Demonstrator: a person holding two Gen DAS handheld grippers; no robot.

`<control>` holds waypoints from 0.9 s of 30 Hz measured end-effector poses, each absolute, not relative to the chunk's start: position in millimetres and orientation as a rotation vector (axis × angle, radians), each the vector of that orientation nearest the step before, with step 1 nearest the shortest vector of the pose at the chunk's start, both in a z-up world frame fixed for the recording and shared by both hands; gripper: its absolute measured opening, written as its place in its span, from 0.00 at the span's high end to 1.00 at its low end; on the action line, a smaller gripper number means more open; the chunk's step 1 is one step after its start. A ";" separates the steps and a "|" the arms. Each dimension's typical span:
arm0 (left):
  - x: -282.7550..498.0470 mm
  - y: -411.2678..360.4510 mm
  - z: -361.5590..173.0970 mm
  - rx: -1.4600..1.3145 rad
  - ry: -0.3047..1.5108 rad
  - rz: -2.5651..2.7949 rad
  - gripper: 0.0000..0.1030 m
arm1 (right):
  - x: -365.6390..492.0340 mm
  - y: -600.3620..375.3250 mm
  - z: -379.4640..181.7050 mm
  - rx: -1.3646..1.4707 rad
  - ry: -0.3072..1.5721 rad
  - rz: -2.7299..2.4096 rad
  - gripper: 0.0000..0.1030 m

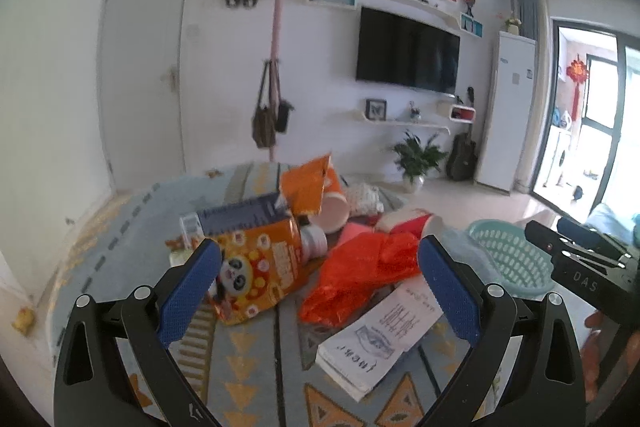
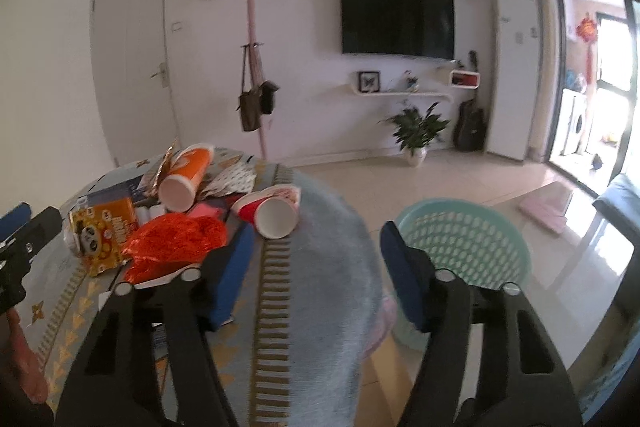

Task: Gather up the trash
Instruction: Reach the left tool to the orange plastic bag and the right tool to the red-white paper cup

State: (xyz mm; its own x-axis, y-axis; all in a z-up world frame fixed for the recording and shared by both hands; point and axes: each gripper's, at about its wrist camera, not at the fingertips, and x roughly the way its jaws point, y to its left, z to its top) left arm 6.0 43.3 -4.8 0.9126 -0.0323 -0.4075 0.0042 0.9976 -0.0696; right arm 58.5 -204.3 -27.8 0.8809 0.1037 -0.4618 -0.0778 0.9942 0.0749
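Trash lies piled on a patterned tablecloth (image 1: 256, 359): an orange panda snack bag (image 1: 256, 271), a crumpled red plastic bag (image 1: 360, 275), a printed white paper bag (image 1: 384, 331), an orange paper cup (image 2: 186, 177), a red paper cup (image 2: 268, 213) and a dark box (image 1: 244, 213). My left gripper (image 1: 320, 279) is open and empty, just short of the red bag. My right gripper (image 2: 316, 267) is open and empty over the table's right edge, beside a teal basket (image 2: 464, 247) on the floor.
The basket also shows in the left wrist view (image 1: 508, 255), with the right gripper's body to its right. Beyond the table are tiled floor, a potted plant (image 2: 416, 131), a coat stand, a wall TV and a white fridge.
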 end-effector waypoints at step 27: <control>125.4 10.1 -71.8 -0.189 0.868 -0.229 0.43 | 207.7 -163.6 -72.3 0.004 0.678 0.311 0.33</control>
